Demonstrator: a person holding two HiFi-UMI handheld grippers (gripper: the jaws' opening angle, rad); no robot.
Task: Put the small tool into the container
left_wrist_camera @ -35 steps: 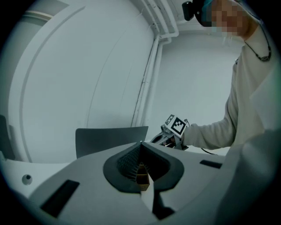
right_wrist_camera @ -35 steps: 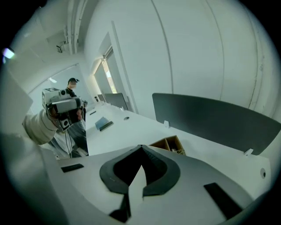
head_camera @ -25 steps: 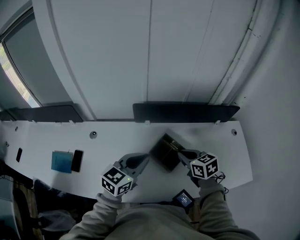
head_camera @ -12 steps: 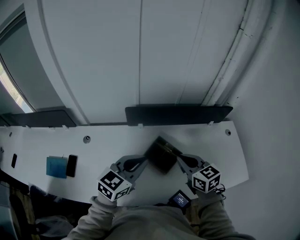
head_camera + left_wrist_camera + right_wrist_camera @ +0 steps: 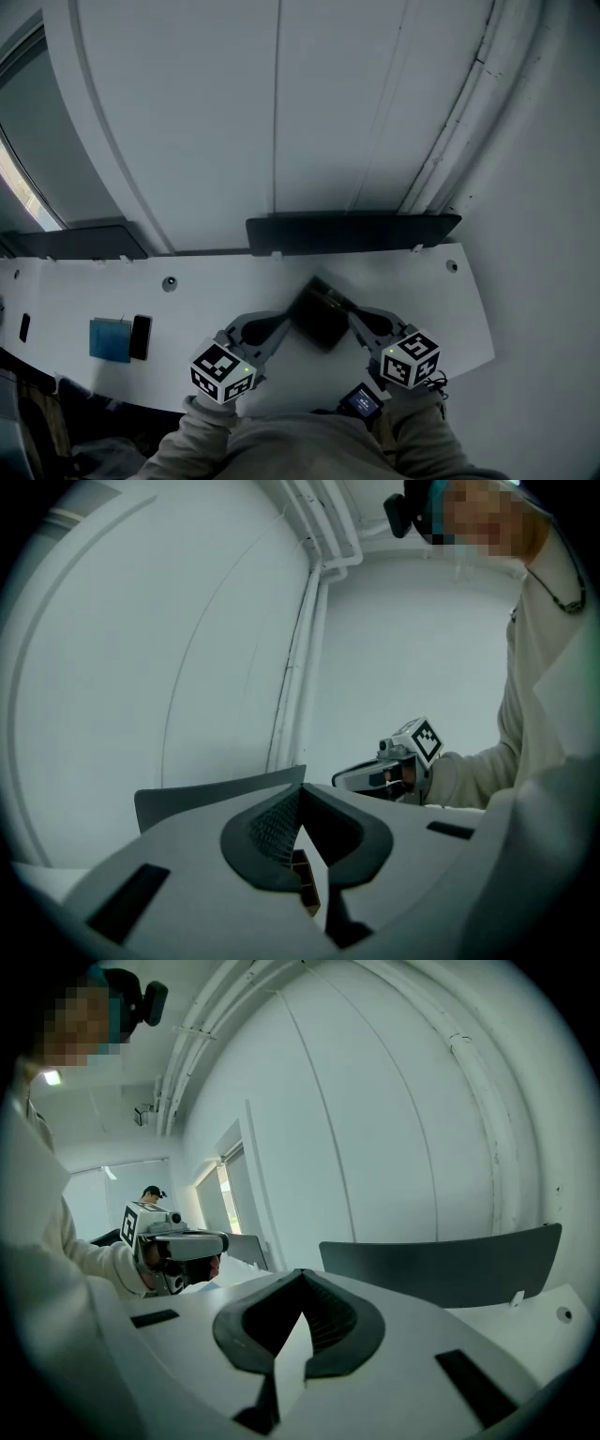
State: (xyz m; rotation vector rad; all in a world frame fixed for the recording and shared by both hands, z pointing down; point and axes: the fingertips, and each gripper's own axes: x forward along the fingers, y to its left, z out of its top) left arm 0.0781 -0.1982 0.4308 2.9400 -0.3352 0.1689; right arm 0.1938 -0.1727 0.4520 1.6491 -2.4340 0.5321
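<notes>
Dark container (image 5: 319, 314) on the white table (image 5: 112, 281), between two closed grippers.

The container sat just ahead of the person, with the left gripper (image 5: 281, 326) at its left side and the right gripper (image 5: 354, 319) at its right; contact with either could not be made out. The right gripper's jaws were pressed together with nothing between them. The left gripper's tips also met, and a small brown ribbed piece (image 5: 302, 878) showed in the gap behind them; whether it was clamped was unclear. Beyond both grippers a dark panel (image 5: 352, 230) stood along the table's far edge against a pale wall (image 5: 206, 112). Well left of the left gripper lay a blue pad (image 5: 109, 337) and a black slab (image 5: 140, 336), side by side.
</notes>
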